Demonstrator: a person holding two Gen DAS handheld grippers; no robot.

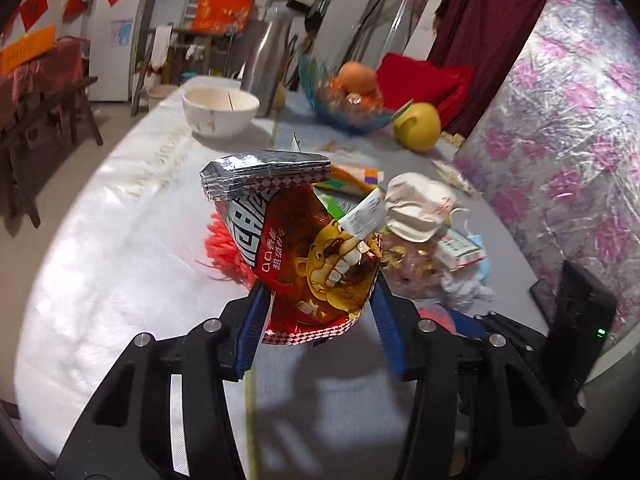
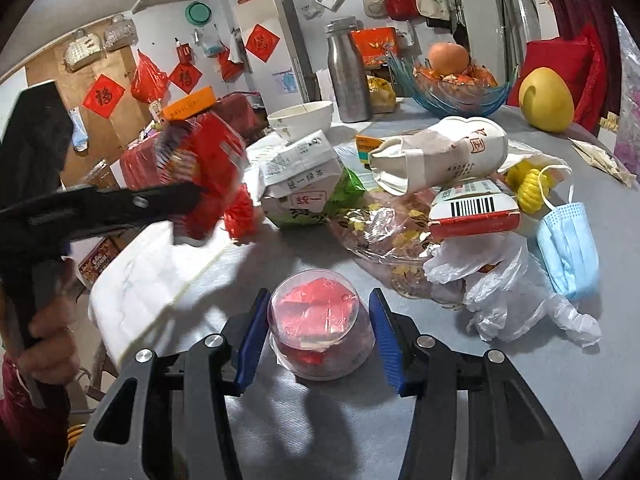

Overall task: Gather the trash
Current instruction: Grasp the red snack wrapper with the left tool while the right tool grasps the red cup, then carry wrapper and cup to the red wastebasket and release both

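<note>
Left gripper point(image 1: 320, 312) pinches a red snack bag point(image 1: 304, 248), lifted above the table point(image 1: 120, 260). Right gripper point(image 2: 318, 336), fingers spread, straddles a clear plastic cup point(image 2: 320, 328) standing on the table. Beyond the cup lies a litter heap: green-tea carton point(image 2: 300, 176), barcode box point(image 2: 476, 212), white plastic bag point(image 2: 516, 296), blue face mask point(image 2: 568, 248).

Readable: "QQ" with Chinese characters on the red snack bag point(image 1: 316, 256); "统一" and "统一绿茶" on the green tea carton point(image 2: 300, 178); "福" on the red wall diamond point(image 2: 103, 96); a barcode, digits illegible, on the red-and-white box point(image 2: 474, 210); "国" on the white paper cup point(image 2: 440, 156).
</note>
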